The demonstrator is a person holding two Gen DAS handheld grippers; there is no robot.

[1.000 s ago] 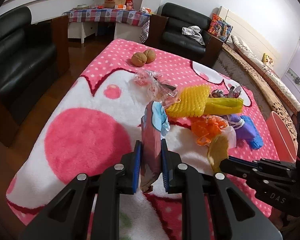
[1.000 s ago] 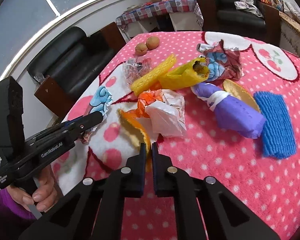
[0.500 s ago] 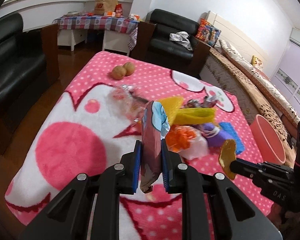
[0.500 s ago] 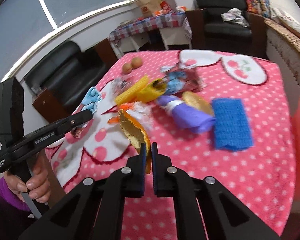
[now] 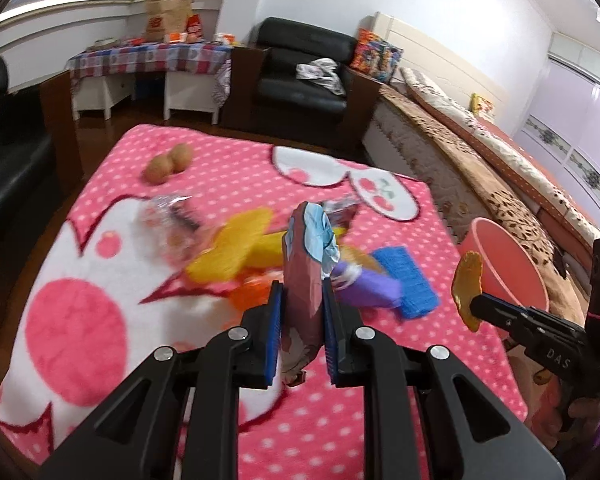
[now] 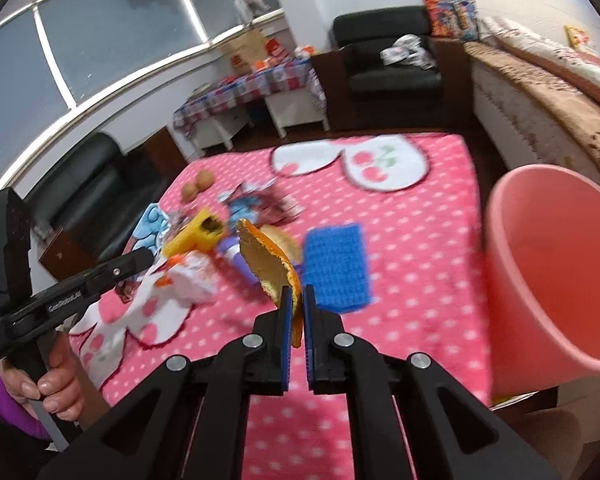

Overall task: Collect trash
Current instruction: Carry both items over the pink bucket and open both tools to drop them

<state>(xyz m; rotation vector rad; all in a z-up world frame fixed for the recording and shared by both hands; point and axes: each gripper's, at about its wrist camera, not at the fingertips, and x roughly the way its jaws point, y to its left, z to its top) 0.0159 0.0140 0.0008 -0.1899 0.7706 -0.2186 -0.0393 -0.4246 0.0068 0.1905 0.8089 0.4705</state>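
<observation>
My left gripper is shut on a maroon and light blue snack wrapper, held above the pink dotted blanket. My right gripper is shut on an orange peel, also seen in the left wrist view, lifted near the pink bin, which stands off the table's right edge. More trash lies mid-table: yellow foam net, purple wrapper, blue cloth, clear wrapper.
Two brown round fruits lie at the far left of the blanket. A black armchair and a cluttered side table stand beyond. A long bench runs along the right. A black sofa is left.
Both grippers have risen and swung right with their loads. The pink bin has come much closer in the right wrist view.
</observation>
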